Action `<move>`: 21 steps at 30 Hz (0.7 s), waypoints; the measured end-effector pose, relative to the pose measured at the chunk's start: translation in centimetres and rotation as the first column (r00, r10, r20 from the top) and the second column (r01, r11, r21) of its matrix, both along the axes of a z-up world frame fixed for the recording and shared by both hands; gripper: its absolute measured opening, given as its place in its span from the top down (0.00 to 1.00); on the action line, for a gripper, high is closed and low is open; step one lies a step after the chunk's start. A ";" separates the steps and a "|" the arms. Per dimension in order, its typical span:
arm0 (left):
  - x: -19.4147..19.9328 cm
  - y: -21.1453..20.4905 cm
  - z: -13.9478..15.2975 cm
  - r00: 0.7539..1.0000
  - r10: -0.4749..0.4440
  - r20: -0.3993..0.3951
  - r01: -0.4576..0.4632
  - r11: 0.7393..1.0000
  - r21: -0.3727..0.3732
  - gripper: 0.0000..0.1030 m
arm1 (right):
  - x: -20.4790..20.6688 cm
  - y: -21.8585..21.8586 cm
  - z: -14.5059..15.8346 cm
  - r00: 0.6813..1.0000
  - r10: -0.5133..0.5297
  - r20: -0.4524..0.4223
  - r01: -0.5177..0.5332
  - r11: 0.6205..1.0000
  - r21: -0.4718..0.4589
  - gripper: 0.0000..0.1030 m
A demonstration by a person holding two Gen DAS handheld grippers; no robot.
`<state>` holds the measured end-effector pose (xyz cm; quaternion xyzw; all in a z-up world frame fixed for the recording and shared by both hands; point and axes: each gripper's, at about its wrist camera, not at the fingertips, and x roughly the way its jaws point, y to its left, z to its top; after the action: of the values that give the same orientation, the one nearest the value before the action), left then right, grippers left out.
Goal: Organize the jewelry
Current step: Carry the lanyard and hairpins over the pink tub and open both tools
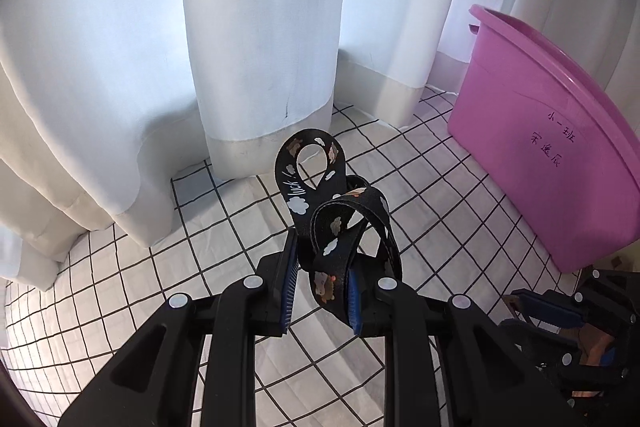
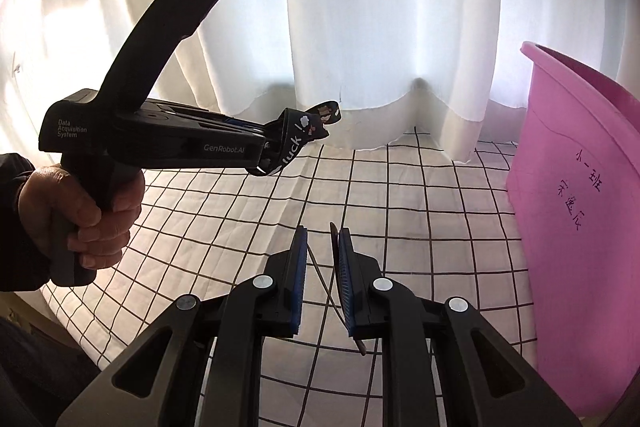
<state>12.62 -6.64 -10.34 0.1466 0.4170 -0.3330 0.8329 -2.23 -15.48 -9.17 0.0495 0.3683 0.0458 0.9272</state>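
Between blue pads (image 1: 290, 279): looped black cartoon-print strap (image 1: 320, 195).

Open checked cloth (image 2: 400, 195) ahead of my right gripper (image 2: 322, 275), I can pass there. Pink tub (image 2: 580, 195) walls off the right side. White curtain (image 2: 360, 27) closes the back edge. Left gripper (image 2: 280, 143) with looped black strap (image 2: 304, 135) hangs up-left, blocking that lane.

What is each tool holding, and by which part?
The left tool pinches the black printed strap near its lower folds, loops free above. The right tool holds a thin brown cord mid-length.
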 end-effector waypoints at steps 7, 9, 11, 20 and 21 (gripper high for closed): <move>-1.9 -2.9 5.2 0.997 -0.049 0.060 0.052 0.998 -0.047 0.80 | -1.3 -2.2 5.1 0.991 -0.044 0.130 0.045 0.999 -0.003 0.85; -2.7 -4.1 6.9 0.994 -0.070 0.078 0.075 0.995 -0.063 0.80 | -2.1 -3.4 6.9 0.983 -0.063 0.170 0.064 0.998 -0.002 0.85; -3.6 -5.4 8.8 0.990 -0.093 0.109 0.101 0.992 -0.077 0.80 | -3.1 -4.6 8.9 0.974 -0.082 0.210 0.085 0.996 -0.006 0.85; -7.5 -13.6 14.3 0.972 -0.163 0.171 0.189 0.971 -0.148 0.80 | -7.6 -13.1 15.0 0.932 -0.186 0.311 0.207 0.978 -0.035 0.85; -7.9 -14.7 14.5 0.971 -0.170 0.171 0.196 0.969 -0.153 0.80 | -7.9 -14.0 15.2 0.932 -0.195 0.307 0.219 0.975 -0.047 0.85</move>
<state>4.74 -21.29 4.12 0.1393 0.3052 -0.4302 0.8381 -10.10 -29.51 6.06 0.0433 0.2172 -0.0599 0.9733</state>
